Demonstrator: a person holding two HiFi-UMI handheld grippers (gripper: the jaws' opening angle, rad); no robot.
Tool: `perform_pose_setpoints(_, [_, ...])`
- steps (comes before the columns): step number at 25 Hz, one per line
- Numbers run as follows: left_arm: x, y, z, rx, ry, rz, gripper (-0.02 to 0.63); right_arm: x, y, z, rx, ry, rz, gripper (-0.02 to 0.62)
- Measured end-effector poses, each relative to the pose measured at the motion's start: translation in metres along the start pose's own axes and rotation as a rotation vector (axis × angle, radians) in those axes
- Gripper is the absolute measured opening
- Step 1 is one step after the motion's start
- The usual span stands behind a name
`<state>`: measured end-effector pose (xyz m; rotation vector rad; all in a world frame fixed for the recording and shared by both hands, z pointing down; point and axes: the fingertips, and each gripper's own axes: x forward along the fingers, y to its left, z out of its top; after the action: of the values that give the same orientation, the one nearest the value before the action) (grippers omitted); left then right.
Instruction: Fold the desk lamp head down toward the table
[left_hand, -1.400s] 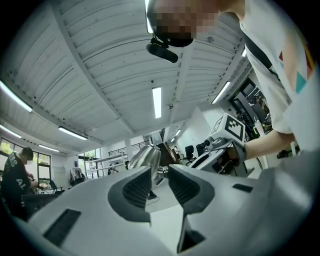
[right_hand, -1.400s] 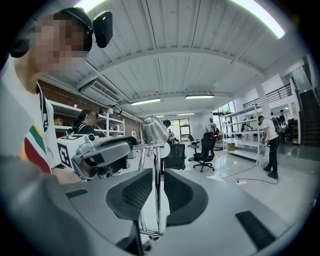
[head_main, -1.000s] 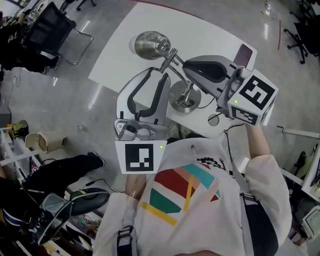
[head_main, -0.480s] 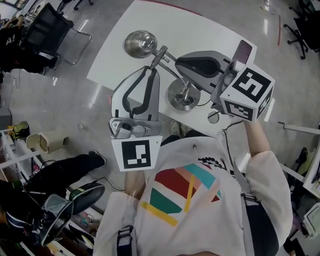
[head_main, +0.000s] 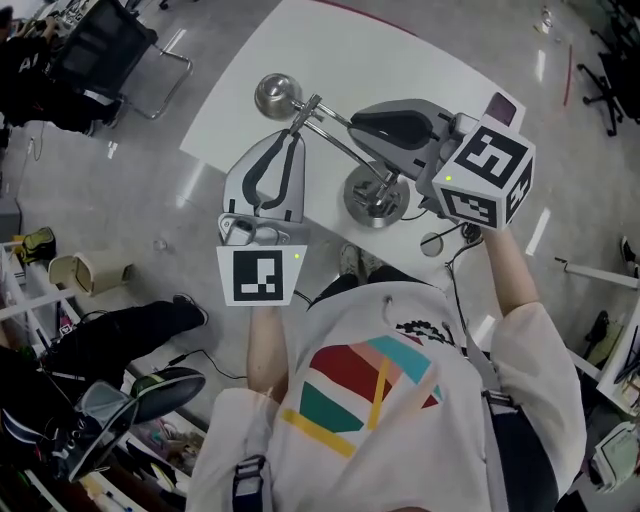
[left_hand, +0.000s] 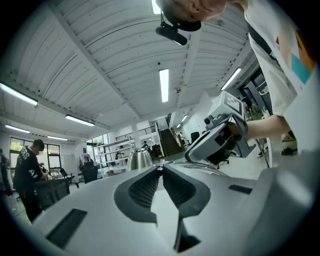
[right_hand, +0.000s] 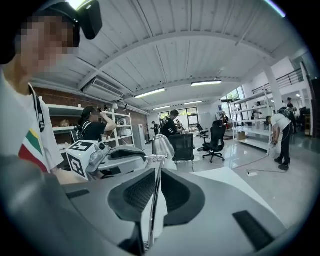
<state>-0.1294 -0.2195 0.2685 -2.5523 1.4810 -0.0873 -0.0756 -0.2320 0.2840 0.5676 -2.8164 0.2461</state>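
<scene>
The chrome desk lamp stands on the white table (head_main: 380, 60), its round base (head_main: 375, 197) at the near edge. Its thin arm (head_main: 338, 146) slants up to the bell-shaped head (head_main: 275, 95). My left gripper (head_main: 297, 135) is closing, and its tips pinch the small chrome joint just behind the head. In the left gripper view the left gripper (left_hand: 159, 169) meets in front of the lamp head (left_hand: 139, 159). My right gripper (head_main: 352, 125) is shut on the lamp arm. In the right gripper view the arm (right_hand: 154, 210) runs up between the right gripper (right_hand: 157, 172) toward the head (right_hand: 161, 146).
A dark red flat object (head_main: 497, 105) lies at the table's far right corner. A small round object (head_main: 432, 241) with a cable sits near the base. An office chair (head_main: 110, 50) stands on the floor at far left. People stand further back in the room.
The left jaws have closed from wide open onto the joint behind the lamp head. Both grippers and the lamp head have shifted left, and the head looks smaller and lower.
</scene>
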Motion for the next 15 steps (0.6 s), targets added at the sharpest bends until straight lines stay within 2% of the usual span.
perform_pose_setpoints(3, [0.001, 0.008, -0.023, -0.078, 0.006, -0.006, 0.081, -0.008, -0.007, 0.004, -0.014, -0.026, -0.024, 0.038])
perform_pose_setpoints(6, [0.004, 0.012, -0.053, -0.093, 0.048, -0.021, 0.081, -0.019, -0.019, 0.003, 0.021, -0.043, -0.040, 0.038])
perform_pose_setpoints(11, [0.004, 0.008, -0.098, -0.121, 0.110, -0.039, 0.081, -0.022, -0.031, -0.021, 0.059, 0.016, -0.062, 0.038])
perform_pose_setpoints(15, [0.009, -0.002, -0.126, -0.141, 0.155, -0.065, 0.081, -0.024, -0.047, -0.039, 0.025, 0.081, -0.081, 0.038])
